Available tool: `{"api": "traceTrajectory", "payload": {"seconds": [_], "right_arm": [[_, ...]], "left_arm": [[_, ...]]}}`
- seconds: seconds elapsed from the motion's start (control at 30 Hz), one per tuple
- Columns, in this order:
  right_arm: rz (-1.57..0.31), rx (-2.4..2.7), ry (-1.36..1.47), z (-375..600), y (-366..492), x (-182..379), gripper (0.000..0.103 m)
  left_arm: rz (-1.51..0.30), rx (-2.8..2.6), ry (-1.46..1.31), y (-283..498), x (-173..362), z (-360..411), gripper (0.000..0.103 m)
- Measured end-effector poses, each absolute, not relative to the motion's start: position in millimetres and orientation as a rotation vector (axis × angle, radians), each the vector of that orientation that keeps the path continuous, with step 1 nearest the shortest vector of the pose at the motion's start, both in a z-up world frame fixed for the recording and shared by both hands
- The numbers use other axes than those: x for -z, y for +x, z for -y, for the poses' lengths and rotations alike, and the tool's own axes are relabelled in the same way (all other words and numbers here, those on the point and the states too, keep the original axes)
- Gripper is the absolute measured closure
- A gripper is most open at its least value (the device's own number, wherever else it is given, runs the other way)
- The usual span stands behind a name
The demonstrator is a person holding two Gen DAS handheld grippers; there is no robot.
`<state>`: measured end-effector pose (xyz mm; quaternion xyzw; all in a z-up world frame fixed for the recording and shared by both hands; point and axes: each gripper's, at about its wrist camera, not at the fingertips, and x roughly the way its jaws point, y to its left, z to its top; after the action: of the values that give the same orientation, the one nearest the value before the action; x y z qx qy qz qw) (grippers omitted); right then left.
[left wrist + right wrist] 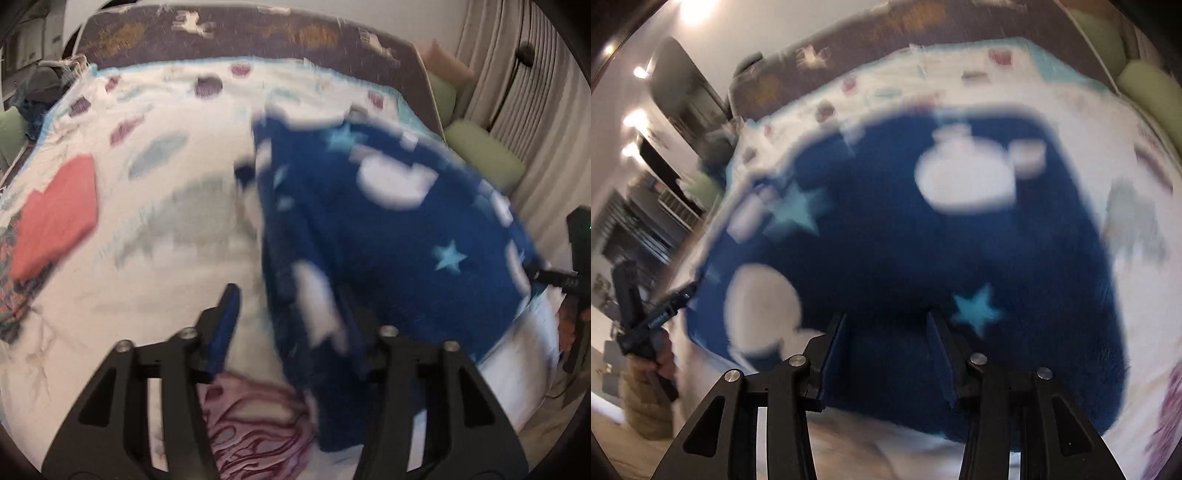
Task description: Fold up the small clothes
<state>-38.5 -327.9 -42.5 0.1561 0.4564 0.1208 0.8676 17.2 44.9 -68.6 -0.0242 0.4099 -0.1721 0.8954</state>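
A dark blue fleece garment (388, 236) with white shapes and light blue stars lies bunched on the bed's right half; it fills the right wrist view (886, 251). My left gripper (291, 310) is open, its left finger (225, 321) over the sheet, its right finger partly hidden by a fold of the fleece. My right gripper (886, 332) is open, its fingertips at the fleece's near edge. The right gripper also shows at the left wrist view's right edge (554, 275), and the left gripper at the right wrist view's left edge (670, 306). Both views are motion-blurred.
A folded coral-red garment (55, 214) lies on the white patterned bedspread (166, 206) at the left. A dark patterned headboard (258, 33) runs along the back. Green cushions (484, 151) and curtains (517, 74) stand right of the bed.
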Motion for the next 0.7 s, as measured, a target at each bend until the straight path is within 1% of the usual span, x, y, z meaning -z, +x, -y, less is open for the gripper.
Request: {"api": "traceTrajectory", "payload": {"seconds": [0.07,0.13,0.27,0.4,0.5,0.53,0.6,0.7], "right_arm": [[-0.928,-0.232,0.269,322,-48,37,0.060],[-0.927,-0.206,0.255,320,-56,25,0.059],[-0.897,-0.257,0.291,314,-68,9,0.059],[-0.829,-0.373,0.312,286,-77,-4,0.059],[-0.849,-0.407,0.301,258,-63,3,0.059],[-0.917,-0.378,0.280,250,-56,17,0.060],[-0.984,-0.344,0.278,243,-42,42,0.060],[-0.965,-0.354,0.322,250,-46,35,0.060]], "left_arm": [[-0.846,0.369,-0.144,10,69,-54,0.048],[-0.817,0.384,-0.177,3,57,-60,0.049],[-0.775,0.402,-0.120,-11,44,-57,0.049],[-0.786,0.417,-0.139,-17,49,-56,0.049],[-0.821,0.388,-0.117,-14,62,-54,0.049],[-0.835,0.382,-0.112,-13,68,-52,0.049],[-0.849,0.387,-0.147,-13,75,-54,0.049],[-0.846,0.389,-0.174,-15,74,-58,0.049]]}}
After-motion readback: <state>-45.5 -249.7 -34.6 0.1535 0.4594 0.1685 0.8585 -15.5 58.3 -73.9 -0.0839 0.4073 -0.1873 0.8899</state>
